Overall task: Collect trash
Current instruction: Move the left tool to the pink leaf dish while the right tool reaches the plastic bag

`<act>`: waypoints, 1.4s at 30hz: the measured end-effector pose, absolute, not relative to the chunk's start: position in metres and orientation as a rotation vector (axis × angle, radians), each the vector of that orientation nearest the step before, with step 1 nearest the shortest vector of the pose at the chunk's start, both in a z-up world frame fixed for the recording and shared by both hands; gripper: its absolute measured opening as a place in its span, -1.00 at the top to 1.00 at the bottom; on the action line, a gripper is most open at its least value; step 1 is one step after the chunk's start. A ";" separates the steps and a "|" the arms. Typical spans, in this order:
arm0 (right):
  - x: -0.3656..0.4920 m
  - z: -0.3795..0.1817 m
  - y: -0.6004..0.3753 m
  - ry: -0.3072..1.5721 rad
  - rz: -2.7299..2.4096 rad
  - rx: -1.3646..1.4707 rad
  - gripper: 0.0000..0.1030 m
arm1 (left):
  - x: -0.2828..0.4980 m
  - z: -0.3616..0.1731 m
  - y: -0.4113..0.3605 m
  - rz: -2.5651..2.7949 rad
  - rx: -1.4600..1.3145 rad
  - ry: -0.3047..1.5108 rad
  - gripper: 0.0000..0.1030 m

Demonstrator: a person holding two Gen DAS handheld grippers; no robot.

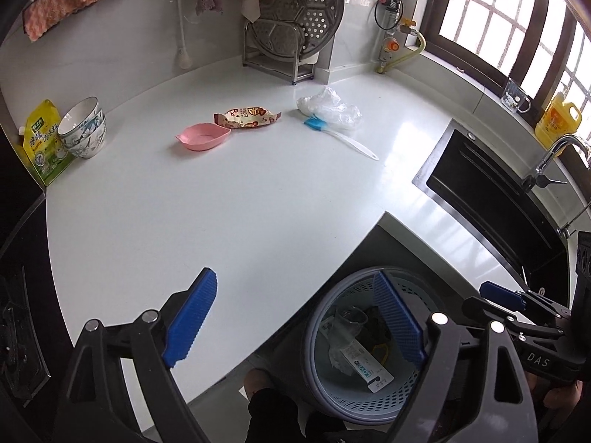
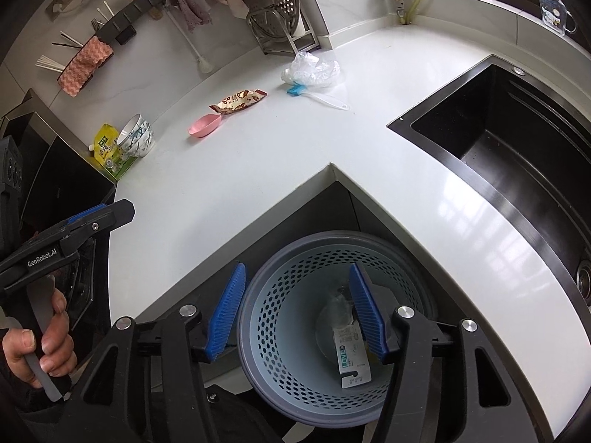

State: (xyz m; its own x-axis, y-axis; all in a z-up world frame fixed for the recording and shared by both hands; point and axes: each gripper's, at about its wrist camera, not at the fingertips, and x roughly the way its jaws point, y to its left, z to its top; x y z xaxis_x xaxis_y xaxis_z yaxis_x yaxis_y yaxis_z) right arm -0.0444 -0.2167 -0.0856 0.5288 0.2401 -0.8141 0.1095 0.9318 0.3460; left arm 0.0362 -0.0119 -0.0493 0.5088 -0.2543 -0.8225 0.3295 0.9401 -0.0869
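Observation:
A blue perforated trash basket (image 1: 325, 380) (image 2: 280, 295) stands on the floor in the counter's inner corner. It holds a white carton (image 2: 351, 358) (image 1: 369, 365) and a clear plastic cup (image 1: 349, 319). My right gripper (image 2: 295, 313) is open and empty right above the basket. My left gripper (image 1: 295, 321) is open and empty over the counter's front edge. A snack wrapper (image 1: 247, 117) (image 2: 240, 100) and a crumpled clear plastic bag (image 1: 328, 107) (image 2: 312, 70) lie far back on the white counter (image 1: 229, 203) (image 2: 240, 170).
A pink leaf-shaped dish (image 1: 202, 136), a blue-headed white brush (image 1: 340, 136), stacked bowls (image 1: 84, 129) and a yellow-green pouch (image 1: 42, 144) sit on the counter. A black sink (image 2: 517, 147) lies to the right. A steamer rack (image 1: 295, 26) stands at the back.

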 end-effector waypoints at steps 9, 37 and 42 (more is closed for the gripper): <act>-0.002 -0.085 -0.200 1.011 0.057 0.385 -0.10 | 0.087 -0.044 0.031 -0.301 0.045 0.960 -0.65; 0.163 -0.093 -0.189 0.991 -0.108 0.354 -0.11 | 0.283 -0.108 0.082 -0.162 -0.038 1.035 -0.69; 0.186 -0.096 -0.198 0.996 -0.132 0.344 -0.11 | 0.303 -0.125 0.070 -0.150 -0.061 1.066 -0.69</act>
State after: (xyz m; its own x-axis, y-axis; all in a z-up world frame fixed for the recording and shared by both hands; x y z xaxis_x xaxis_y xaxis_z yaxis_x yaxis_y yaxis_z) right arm 0.1864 -0.1977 -0.0959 0.5411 0.0474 -0.8396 0.2639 0.9384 0.2230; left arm 0.3033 0.0703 -0.1255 0.4748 -0.1519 -0.8669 0.0933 0.9881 -0.1221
